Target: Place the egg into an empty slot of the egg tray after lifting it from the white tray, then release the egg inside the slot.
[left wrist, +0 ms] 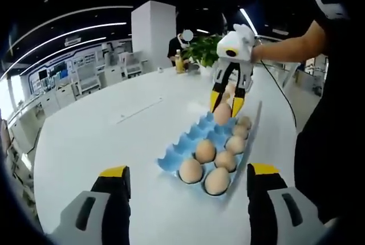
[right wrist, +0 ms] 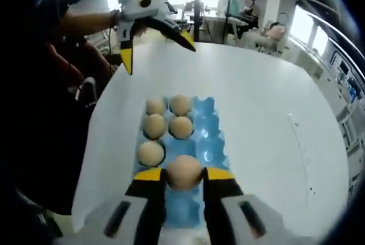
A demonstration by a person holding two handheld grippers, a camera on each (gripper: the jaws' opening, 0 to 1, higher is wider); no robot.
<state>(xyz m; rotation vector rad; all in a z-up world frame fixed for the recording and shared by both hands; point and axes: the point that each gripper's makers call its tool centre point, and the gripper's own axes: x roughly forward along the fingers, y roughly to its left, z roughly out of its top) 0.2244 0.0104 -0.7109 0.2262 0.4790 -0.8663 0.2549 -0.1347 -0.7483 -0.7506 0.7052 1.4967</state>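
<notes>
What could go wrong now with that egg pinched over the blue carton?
The right gripper holds the tan egg by only its yellow tips, so it could slip or crack if squeezed harder. Lowered off-centre, it might hit a ridge of the blue moulded egg tray or knock the neighbouring egg. The light tray could also slide on the smooth white table.

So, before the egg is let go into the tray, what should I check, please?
1. Right tool shut on the egg: ok.
2. Egg over the blue egg tray: ok.
3. Slot under the egg is empty: cannot tell, the egg hides it.
4. Egg resting down in the slot: cannot tell.
5. Left tool open and apart from the tray: ok.
6. Other eggs sit in their slots: ok.
</notes>
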